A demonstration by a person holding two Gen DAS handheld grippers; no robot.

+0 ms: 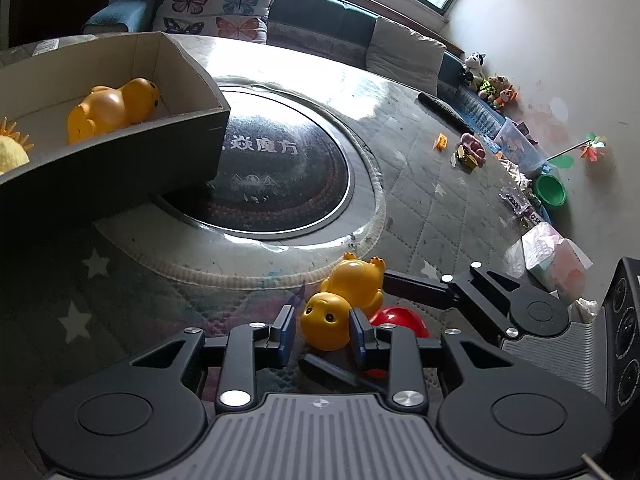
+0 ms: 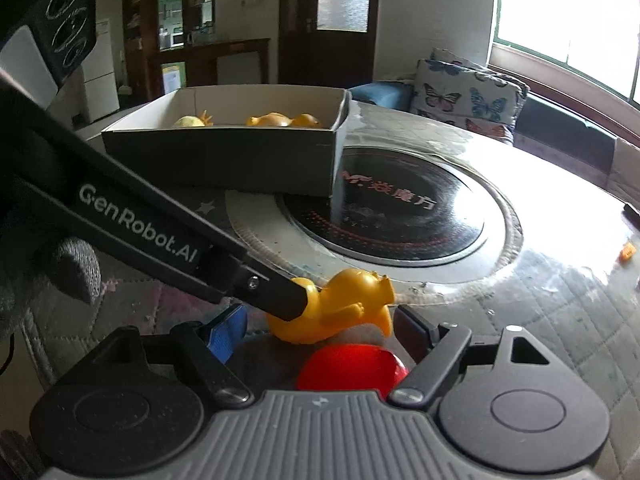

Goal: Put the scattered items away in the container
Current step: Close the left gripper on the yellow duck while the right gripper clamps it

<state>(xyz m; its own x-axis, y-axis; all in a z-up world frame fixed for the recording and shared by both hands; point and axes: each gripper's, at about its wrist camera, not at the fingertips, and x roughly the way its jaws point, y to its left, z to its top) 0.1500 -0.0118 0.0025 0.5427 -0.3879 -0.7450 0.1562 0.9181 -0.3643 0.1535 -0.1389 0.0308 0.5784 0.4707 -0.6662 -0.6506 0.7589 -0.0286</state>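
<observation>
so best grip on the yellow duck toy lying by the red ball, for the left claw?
Take the yellow duck toy by its round head. It lies on its side with the head toward the left claw, whose fingers already flank the head, one on each side. Come in low along the quilted cover. The body has feet sticking out and the red ball beside it, so it looks harder to grip.

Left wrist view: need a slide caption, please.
Left gripper brackets a yellow toy's head beside a red ball; box behind.

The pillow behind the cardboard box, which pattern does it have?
Coloured butterflies on a pale fabric pillow, clearest in the left wrist view.
</observation>
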